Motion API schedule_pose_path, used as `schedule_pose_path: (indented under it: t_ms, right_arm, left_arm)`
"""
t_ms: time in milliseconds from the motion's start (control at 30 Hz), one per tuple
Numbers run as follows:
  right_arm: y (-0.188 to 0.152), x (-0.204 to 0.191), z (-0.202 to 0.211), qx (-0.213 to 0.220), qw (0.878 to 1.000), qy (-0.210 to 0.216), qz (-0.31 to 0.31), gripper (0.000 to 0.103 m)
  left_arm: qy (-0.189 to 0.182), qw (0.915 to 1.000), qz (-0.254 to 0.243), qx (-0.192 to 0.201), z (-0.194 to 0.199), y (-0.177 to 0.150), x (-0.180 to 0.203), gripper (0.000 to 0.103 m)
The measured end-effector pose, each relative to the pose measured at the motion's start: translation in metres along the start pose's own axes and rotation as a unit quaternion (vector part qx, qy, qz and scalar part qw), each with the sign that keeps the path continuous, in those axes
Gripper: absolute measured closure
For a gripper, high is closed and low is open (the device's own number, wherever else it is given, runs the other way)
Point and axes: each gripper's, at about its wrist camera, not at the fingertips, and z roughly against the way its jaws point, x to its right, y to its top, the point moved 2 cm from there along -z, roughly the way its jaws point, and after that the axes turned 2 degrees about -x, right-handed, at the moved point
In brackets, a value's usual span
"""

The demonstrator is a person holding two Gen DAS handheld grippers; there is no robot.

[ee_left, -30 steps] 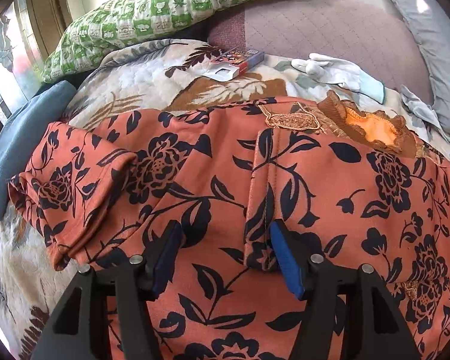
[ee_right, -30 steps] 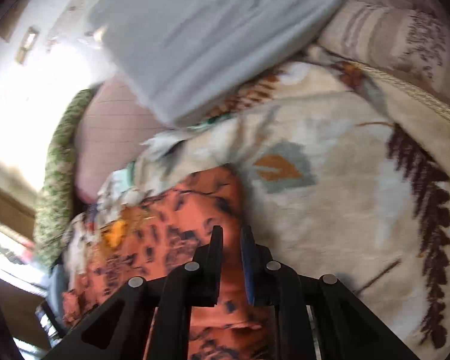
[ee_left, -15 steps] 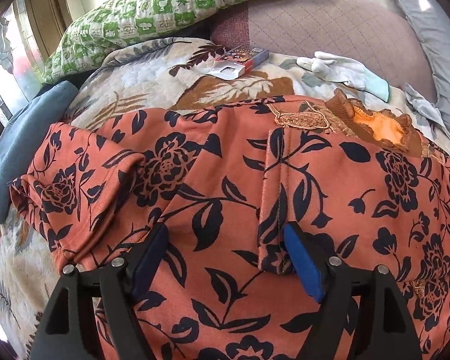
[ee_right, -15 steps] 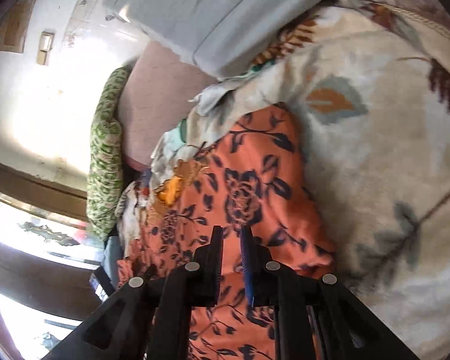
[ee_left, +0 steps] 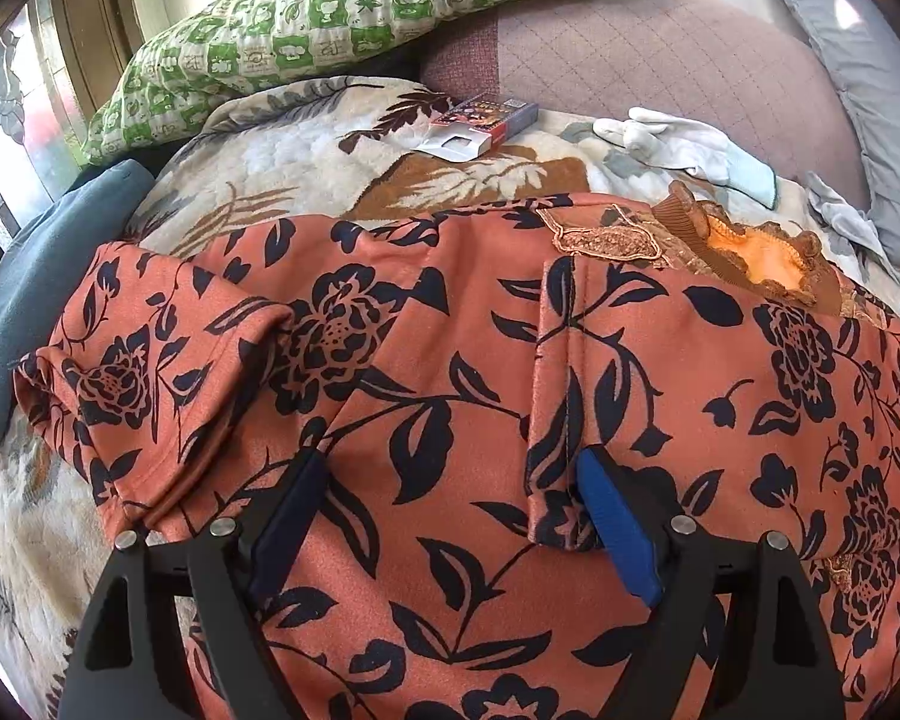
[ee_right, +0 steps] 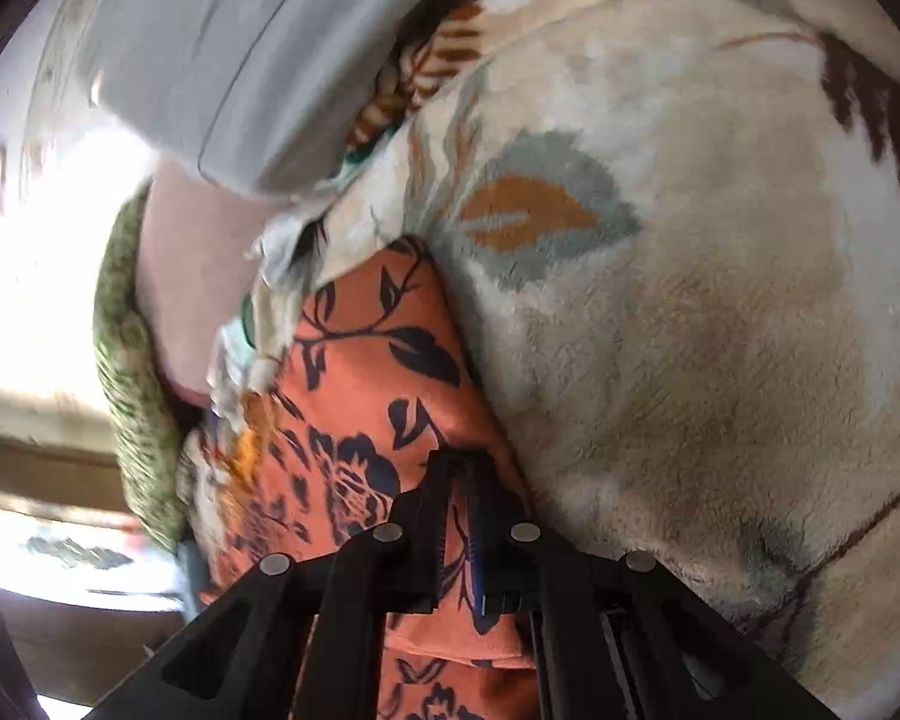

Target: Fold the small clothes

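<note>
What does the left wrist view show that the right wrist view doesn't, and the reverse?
Only the left wrist view shows the small box, the white gloves, the blue-grey cushion and the open left tongs over the orange floral garment, whose sleeve is folded in. Only the right wrist view shows the right tongs shut on the garment's edge. Both show the garment, the floral blanket and the green pillow.

A bed under a leaf-patterned blanket (ee_left: 306, 180) carries an orange floral garment (ee_left: 450, 390) spread directly beneath the left gripper (ee_left: 450, 516). Beyond it lie a small box (ee_left: 480, 123), white gloves (ee_left: 684, 144) and pillows (ee_left: 330, 18).
</note>
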Motion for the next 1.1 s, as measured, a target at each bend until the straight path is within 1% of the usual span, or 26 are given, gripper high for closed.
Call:
schedule_pose_path:
  t_ms: [67, 133, 200, 267, 300, 333, 367, 433, 467, 500, 533, 567, 600, 633, 667, 700, 733, 767, 800, 833, 867, 900, 933, 967, 1000, 1100]
  right_arm:
    - [-0.001, -0.029, 0.011, 0.022, 0.998, 0.0, 0.051, 0.09]
    - [0.003, -0.058, 0.005, 0.009, 0.996, 0.032, 0.082, 0.09]
    - [0.016, -0.069, -0.013, 0.004, 0.994, 0.022, 0.107, 0.089]
    - [0.035, -0.049, -0.04, -0.006, 0.997, -0.041, 0.07, 0.091]
    - [0.043, -0.036, -0.046, -0.012, 0.999, -0.019, 0.024, 0.093]
    - [0.045, -0.028, -0.04, 0.002, 1.0, 0.009, -0.009, 0.093]
    - [0.042, -0.033, -0.032, 0.016, 1.0, 0.016, -0.011, 0.087]
    - [0.036, -0.052, -0.017, 0.035, 0.998, 0.029, 0.038, 0.087]
    - [0.035, -0.058, -0.014, 0.05, 0.996, 0.027, 0.062, 0.083]
    - [0.038, -0.056, -0.015, 0.06, 0.996, -0.005, 0.07, 0.073]
    - [0.041, -0.043, -0.025, 0.047, 0.996, -0.048, 0.053, 0.074]
    - [0.043, -0.031, -0.029, 0.037, 0.999, -0.024, 0.028, 0.078]
    - [0.045, -0.025, -0.022, 0.053, 0.999, -0.009, 0.006, 0.077]
    - [0.042, -0.03, -0.014, 0.062, 0.998, -0.013, 0.001, 0.074]
    - [0.036, -0.041, -0.007, 0.067, 0.997, -0.025, 0.021, 0.071]
    - [0.029, -0.056, -0.003, 0.06, 0.997, -0.017, 0.05, 0.071]
    - [0.018, -0.065, 0.005, 0.056, 0.996, 0.008, 0.072, 0.068]
    - [0.006, -0.069, 0.015, 0.061, 0.994, 0.027, 0.088, 0.049]
    - [-0.006, -0.07, 0.02, 0.066, 0.992, 0.023, 0.103, 0.02]
    - [-0.014, -0.065, 0.019, 0.069, 0.991, -0.006, 0.117, 0.015]
    - [-0.016, -0.055, 0.011, 0.056, 0.989, -0.064, 0.122, 0.014]
    - [-0.016, -0.033, 0.002, 0.021, 0.987, -0.127, 0.098, 0.019]
    - [-0.019, -0.023, 0.003, 0.017, 0.988, -0.126, 0.085, 0.02]
    - [-0.023, -0.027, 0.017, 0.048, 0.989, -0.109, 0.09, 0.021]
    - [-0.029, -0.032, 0.029, 0.059, 0.989, -0.102, 0.088, 0.021]
    - [-0.058, -0.064, 0.059, 0.09, 0.985, -0.063, 0.134, 0.021]
  left_arm:
    - [-0.001, 1.0, 0.002, 0.001, -0.001, 0.0, 0.0, 0.016]
    - [0.003, 1.0, 0.003, 0.005, 0.0, -0.001, 0.001, 0.016]
    - [0.004, 1.0, 0.001, 0.007, 0.001, -0.002, 0.001, 0.016]
    - [-0.001, 1.0, 0.003, 0.004, 0.001, -0.001, 0.0, 0.016]
    - [-0.004, 1.0, 0.003, 0.001, 0.001, -0.001, -0.001, 0.016]
    - [-0.006, 1.0, 0.003, 0.002, 0.001, -0.001, -0.001, 0.016]
    - [-0.005, 1.0, 0.003, 0.002, 0.001, -0.001, -0.001, 0.015]
    - [-0.002, 1.0, 0.003, 0.007, -0.001, -0.001, 0.001, 0.013]
    - [-0.001, 1.0, 0.003, 0.009, 0.0, -0.001, 0.001, 0.013]
    - [-0.002, 0.9999, 0.003, 0.01, 0.001, -0.002, 0.001, 0.013]
    - [-0.007, 0.9999, 0.003, 0.007, 0.002, -0.001, 0.0, 0.013]
    - [-0.015, 0.9999, 0.001, 0.0, 0.004, 0.0, -0.002, 0.013]
    - [-0.023, 0.9997, -0.001, -0.006, 0.006, 0.002, -0.003, 0.013]
    - [-0.027, 0.9996, -0.001, -0.004, 0.011, 0.004, -0.006, 0.013]
    - [-0.027, 0.9996, 0.001, 0.005, 0.018, 0.006, -0.01, 0.013]
    - [-0.028, 0.9995, 0.005, 0.014, 0.027, 0.007, -0.015, 0.013]
    - [-0.034, 0.9991, 0.009, 0.024, 0.037, 0.007, -0.022, 0.013]
    - [-0.041, 0.9983, 0.016, 0.038, 0.049, 0.005, -0.032, 0.013]
    - [-0.041, 0.9978, 0.023, 0.046, 0.059, 0.001, -0.042, 0.013]
    - [-0.043, 0.9973, 0.03, 0.051, 0.069, -0.004, -0.054, 0.013]
    - [-0.044, 0.9968, 0.038, 0.055, 0.077, -0.009, -0.067, 0.013]
    - [-0.04, 0.9967, 0.043, 0.057, 0.084, -0.014, -0.081, 0.013]
    - [-0.033, 0.9968, 0.045, 0.058, 0.091, -0.018, -0.096, 0.013]
    - [-0.023, 0.9967, 0.05, 0.059, 0.098, -0.022, -0.114, 0.013]
    - [-0.015, 0.9963, 0.057, 0.063, 0.103, -0.023, -0.13, 0.013]
    - [0.029, 0.9948, 0.073, 0.065, 0.105, -0.024, -0.186, 0.013]
